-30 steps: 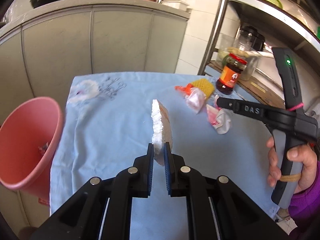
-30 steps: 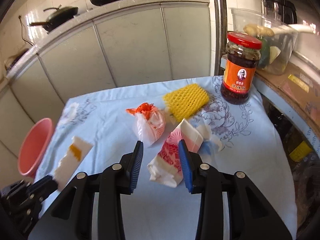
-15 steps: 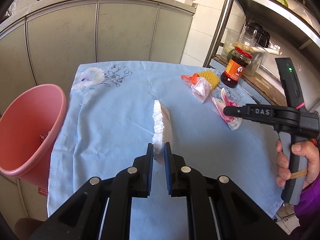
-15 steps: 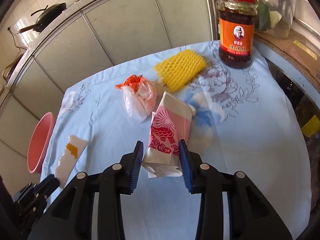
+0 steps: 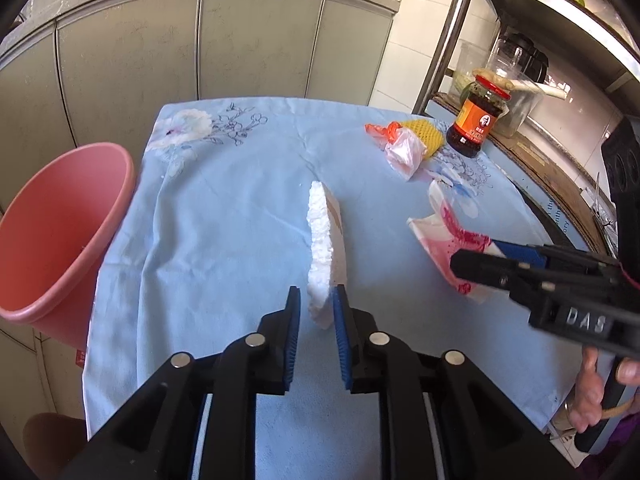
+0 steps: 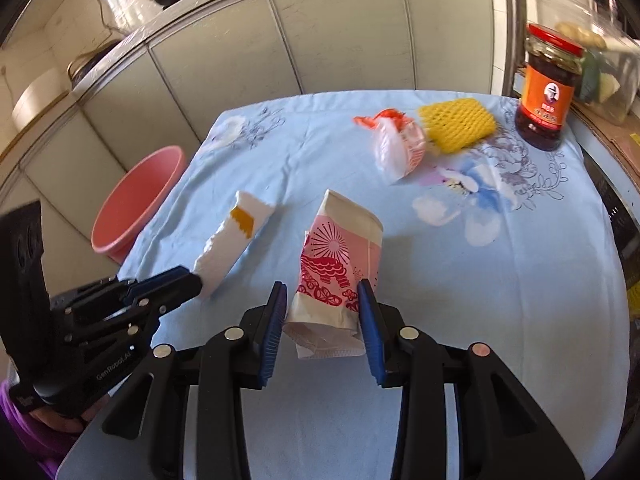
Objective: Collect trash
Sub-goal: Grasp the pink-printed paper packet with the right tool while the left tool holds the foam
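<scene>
My left gripper (image 5: pixel 316 314) is shut on a white foam piece (image 5: pixel 322 248) and holds it on edge above the blue tablecloth (image 5: pixel 224 208); the foam also shows in the right wrist view (image 6: pixel 232 240). My right gripper (image 6: pixel 322 316) is shut on a pink-and-white paper packet (image 6: pixel 340 264), also seen in the left wrist view (image 5: pixel 448 236). A pink bin (image 5: pixel 60 232) stands off the table's left edge. A crumpled plastic bag (image 6: pixel 396 144) and a yellow foam net (image 6: pixel 456 124) lie at the far side.
A sauce jar with a red lid (image 6: pixel 546 88) stands at the far right corner of the table. A metal rack (image 5: pixel 532 40) with containers stands to the right. Grey kitchen cabinets (image 5: pixel 200 40) run behind the table.
Both grippers have pulled back toward the near side with their loads. The right gripper has lifted the packet off the cloth and swung toward the left gripper. The left jaws look slightly wider apart.
</scene>
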### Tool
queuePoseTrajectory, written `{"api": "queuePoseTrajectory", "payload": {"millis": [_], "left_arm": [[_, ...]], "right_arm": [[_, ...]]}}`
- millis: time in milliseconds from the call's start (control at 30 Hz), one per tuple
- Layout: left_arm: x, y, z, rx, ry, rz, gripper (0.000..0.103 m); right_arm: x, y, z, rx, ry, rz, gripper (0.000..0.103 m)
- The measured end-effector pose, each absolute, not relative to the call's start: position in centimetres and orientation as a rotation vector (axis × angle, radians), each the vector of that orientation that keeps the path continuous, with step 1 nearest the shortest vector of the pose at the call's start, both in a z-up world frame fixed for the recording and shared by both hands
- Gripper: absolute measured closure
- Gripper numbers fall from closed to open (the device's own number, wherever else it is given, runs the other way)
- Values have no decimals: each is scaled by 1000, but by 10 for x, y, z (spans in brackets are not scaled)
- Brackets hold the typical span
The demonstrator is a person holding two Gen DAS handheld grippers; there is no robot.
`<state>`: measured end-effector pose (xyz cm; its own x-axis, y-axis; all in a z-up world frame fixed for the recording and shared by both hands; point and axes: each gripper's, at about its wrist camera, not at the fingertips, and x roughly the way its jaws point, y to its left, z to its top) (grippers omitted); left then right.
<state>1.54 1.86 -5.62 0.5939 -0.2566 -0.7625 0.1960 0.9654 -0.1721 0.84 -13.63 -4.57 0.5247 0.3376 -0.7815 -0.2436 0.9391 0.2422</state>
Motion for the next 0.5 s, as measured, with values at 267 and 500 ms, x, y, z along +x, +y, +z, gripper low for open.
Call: {"api": "queuePoseTrajectory", "payload": {"millis": [267, 500], "left_arm": [[18, 18, -63, -81, 925, -248, 78], [18, 18, -62, -80, 923, -239, 78]], "right_arm": [[4, -134, -53, 98, 965, 342, 66], [0, -129, -54, 67, 942, 329, 66]]}}
